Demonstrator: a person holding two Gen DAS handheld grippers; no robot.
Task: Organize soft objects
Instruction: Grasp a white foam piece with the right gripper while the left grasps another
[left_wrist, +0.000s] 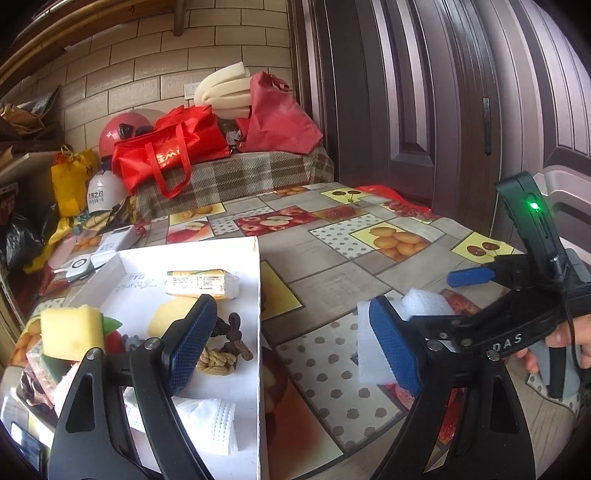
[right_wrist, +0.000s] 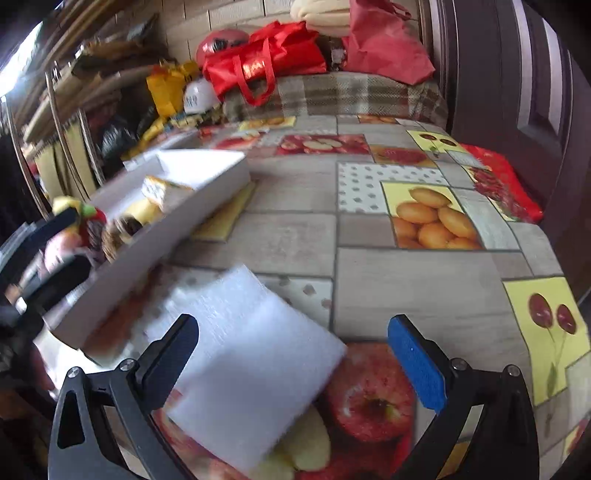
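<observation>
Risk: your right gripper (right_wrist: 291, 363), fingers wide, straddles the white foam sheet (right_wrist: 243, 362) beside the white cardboard tray's (left_wrist: 258, 295) table-side wall; closing off-centre could skid it. Left gripper (left_wrist: 291, 339) also wide.

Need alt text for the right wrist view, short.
The open right gripper hangs over a white foam block lying on the fruit-print tablecloth, its fingers not closing on it. A white tray of soft items sits to the left.
</observation>
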